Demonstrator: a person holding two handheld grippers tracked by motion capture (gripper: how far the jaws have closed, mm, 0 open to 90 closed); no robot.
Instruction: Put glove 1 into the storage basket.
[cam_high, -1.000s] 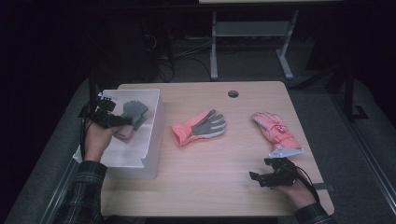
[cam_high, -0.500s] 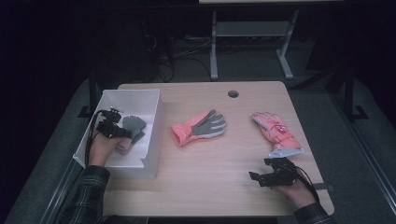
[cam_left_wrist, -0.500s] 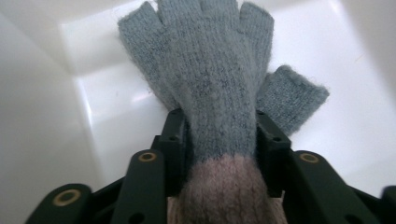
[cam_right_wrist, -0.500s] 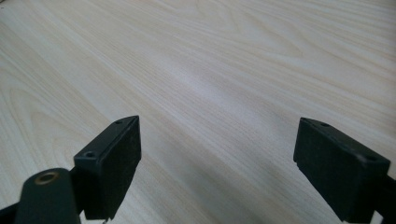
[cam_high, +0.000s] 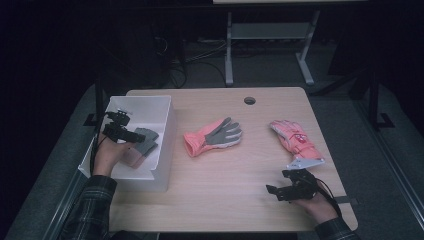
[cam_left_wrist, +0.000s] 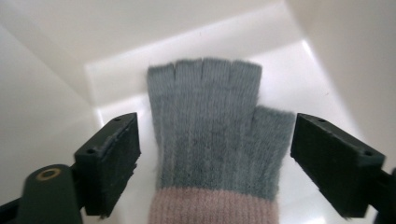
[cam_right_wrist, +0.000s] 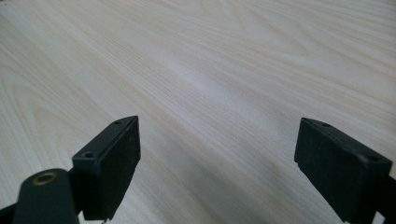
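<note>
Three gloves are in sight. One, a grey knitted glove (cam_left_wrist: 210, 135) with a pink cuff, lies flat on the floor of the single white bin (cam_high: 150, 107) at the table's left edge. Another, a pink glove with a grey palm (cam_high: 212, 137), lies mid-table, and a pink glove (cam_high: 295, 141) with a printed back lies toward the right edge. There are two grippers, one per hand.

The left gripper (cam_high: 131, 135) hangs inside the bin over the grey glove; its jaws have just been opening and now stand wide, one on each side of the glove and clear of it (a strip of white floor shows between each pad and the wool). The bin's walls rise close on either side of those jaws, so sideways room is tight there.

The right gripper (cam_high: 285, 190) rests low near the table's front right corner, jaws spread wide with bare wood (cam_right_wrist: 224, 84) between them, gripping nothing. It sits just short of the printed glove's cuff.

Between the bin and the mid-table glove runs a strip of open tabletop, and the front half of the table is free. A round cable hole (cam_high: 249, 100) sits near the far edge.
</note>
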